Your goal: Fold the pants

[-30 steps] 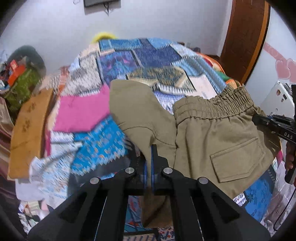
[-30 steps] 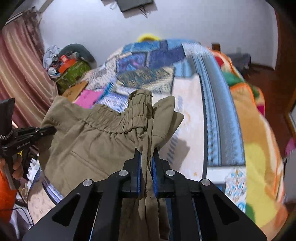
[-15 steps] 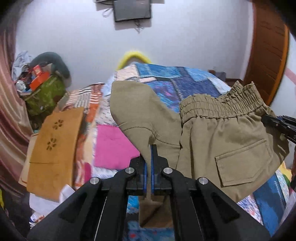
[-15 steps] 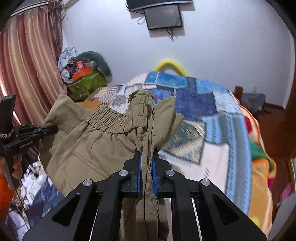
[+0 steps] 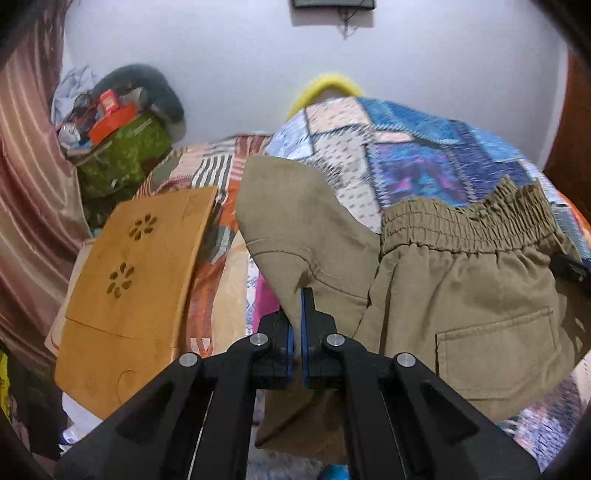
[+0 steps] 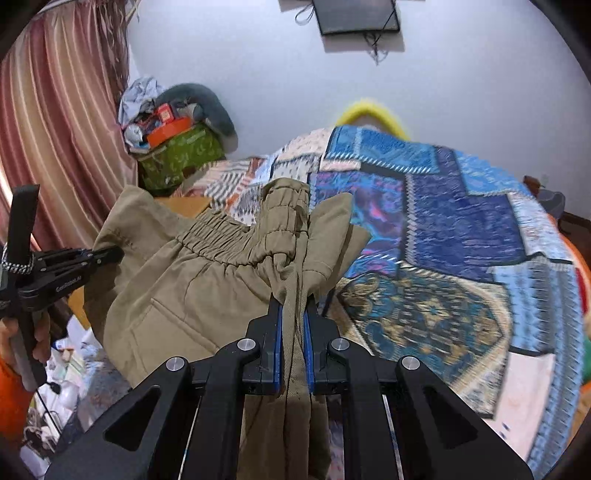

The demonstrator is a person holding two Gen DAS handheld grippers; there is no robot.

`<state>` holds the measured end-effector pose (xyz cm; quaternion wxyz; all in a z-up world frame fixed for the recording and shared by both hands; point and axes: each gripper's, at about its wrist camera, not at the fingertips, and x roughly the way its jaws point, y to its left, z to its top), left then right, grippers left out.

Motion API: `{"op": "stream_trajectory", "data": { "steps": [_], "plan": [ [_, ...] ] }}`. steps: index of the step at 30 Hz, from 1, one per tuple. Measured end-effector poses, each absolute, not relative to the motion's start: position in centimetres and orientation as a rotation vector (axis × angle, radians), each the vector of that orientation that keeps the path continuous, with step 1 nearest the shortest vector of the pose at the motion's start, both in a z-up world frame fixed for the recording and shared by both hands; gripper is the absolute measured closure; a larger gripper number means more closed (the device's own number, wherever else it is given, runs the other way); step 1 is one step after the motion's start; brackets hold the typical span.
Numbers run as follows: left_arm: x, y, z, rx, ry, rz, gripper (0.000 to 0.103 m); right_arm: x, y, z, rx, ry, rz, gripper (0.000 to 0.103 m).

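Khaki pants (image 5: 461,295) with an elastic waistband and a back pocket hang in the air between my two grippers, above the bed. My left gripper (image 5: 301,295) is shut on one edge of the fabric. My right gripper (image 6: 293,301) is shut on a bunched part of the pants (image 6: 192,280) by the waistband. The left gripper (image 6: 110,254) also shows at the left of the right wrist view, clamped on the far side of the cloth. The lower part of the pants is hidden behind the grippers.
A bed with a blue patchwork quilt (image 6: 461,229) lies ahead. A wooden board (image 5: 133,280) leans at the left. A green bag with clutter (image 5: 122,155) stands by the striped curtain (image 6: 55,129). A screen (image 6: 356,16) hangs on the white wall.
Both grippers have risen and tilted up with the pants; the wall and screen now fill more of the views. Both grips are unchanged.
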<state>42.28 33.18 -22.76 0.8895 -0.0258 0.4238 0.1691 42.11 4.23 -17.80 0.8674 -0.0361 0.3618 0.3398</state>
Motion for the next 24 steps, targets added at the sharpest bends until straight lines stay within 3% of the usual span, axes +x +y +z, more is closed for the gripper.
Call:
{"op": "stream_trajectory", "data": {
  "steps": [8,13,15,16,18,20,24],
  "plan": [
    [44.9,35.8,-30.4,-0.095,1.053,0.399,0.095,44.6,7.7,-23.2,-0.121,0.908,0.677,0.093],
    [44.2,37.5,-32.8,-0.137,1.113,0.429,0.077,45.1,7.2,-24.2,-0.182,0.967,0.638,0.077],
    [43.5,37.8,-32.7,-0.149,1.114,0.436,0.061,45.1,7.0,-23.9,-0.21,0.982,0.631,0.067],
    [43.2,37.9,-32.4,-0.151,1.121,0.438,0.057,45.0,7.0,-23.9,-0.222,0.979,0.624,0.064],
    [41.9,37.5,-31.6,-0.133,1.122,0.412,0.055,44.5,6.8,-23.5,-0.263,0.973,0.587,0.048],
    [40.9,36.7,-30.6,-0.098,1.125,0.421,0.055,43.9,6.7,-22.9,-0.292,0.97,0.562,0.042],
    [38.5,35.6,-27.1,-0.09,1.079,0.412,0.055,41.9,6.2,-20.9,-0.293,0.941,0.569,0.042]
  ]
}}
